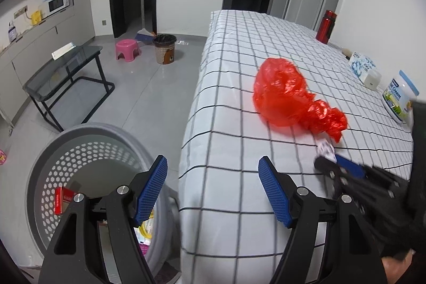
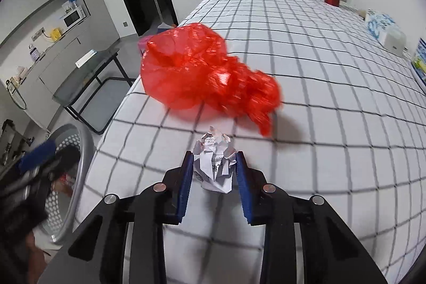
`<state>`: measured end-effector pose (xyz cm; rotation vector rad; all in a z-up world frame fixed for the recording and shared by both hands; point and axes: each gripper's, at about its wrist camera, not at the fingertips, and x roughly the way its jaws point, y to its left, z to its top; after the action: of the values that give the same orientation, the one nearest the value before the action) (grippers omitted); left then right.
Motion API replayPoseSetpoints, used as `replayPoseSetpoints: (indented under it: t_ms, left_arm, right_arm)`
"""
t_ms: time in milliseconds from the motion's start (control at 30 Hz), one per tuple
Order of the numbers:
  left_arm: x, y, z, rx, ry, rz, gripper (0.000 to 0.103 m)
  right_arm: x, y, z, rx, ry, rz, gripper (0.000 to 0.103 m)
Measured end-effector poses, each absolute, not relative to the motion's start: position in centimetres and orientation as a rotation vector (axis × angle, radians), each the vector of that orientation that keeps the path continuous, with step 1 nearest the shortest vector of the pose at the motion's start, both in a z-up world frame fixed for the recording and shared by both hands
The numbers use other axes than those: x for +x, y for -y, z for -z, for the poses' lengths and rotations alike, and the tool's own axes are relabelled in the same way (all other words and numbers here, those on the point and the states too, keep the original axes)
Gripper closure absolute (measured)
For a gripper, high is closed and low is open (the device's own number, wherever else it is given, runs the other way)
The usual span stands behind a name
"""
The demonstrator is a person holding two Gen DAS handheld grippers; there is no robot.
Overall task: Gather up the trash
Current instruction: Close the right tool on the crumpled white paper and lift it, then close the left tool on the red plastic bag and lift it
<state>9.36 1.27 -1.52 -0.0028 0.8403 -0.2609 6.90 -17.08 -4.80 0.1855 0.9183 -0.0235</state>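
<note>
Right gripper (image 2: pixel 214 164) clamping crumpled paper (image 2: pixel 214 164), checked bedsheet (image 2: pixel 319 71) (grey floor (image 1: pixel 159 87))

Left gripper (image 1: pixel 213 190) open over bed (image 1: pixel 293 44) edge, grey basket (image 1: pixel 53 151) below-left, red plastic bag (image 1: pixel 287 95) ahead, right gripper (image 1: pixel 326 155) pinching crumpled paper (image 1: pixel 325 148).

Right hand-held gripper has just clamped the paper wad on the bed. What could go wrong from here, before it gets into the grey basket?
1. The right hand-held gripper pinches the crumpled paper only at its sides; the loose wad could slip out on the way.
2. The red plastic bag lies just beyond the paper and could get nudged.
3. The left hand-held gripper hangs open near the grey basket, so the two could collide.
</note>
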Motion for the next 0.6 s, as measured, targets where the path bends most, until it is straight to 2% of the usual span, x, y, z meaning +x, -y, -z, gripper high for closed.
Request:
replayPoseSetpoints:
  t_ms: [267, 600]
  left_arm:
    - [10.2, 2.6, 0.4, 0.025, -0.823, 0.312, 0.025]
    - [13.4, 7.0, -1.0, 0.077, -0.798, 0.318, 0.022]
  right_arm:
    - [2.6, 21.9, 3.8, 0.229, -0.883, 0.09, 0.072]
    - [0.9, 28.5, 3.3, 0.277, -0.809, 0.198, 0.072]
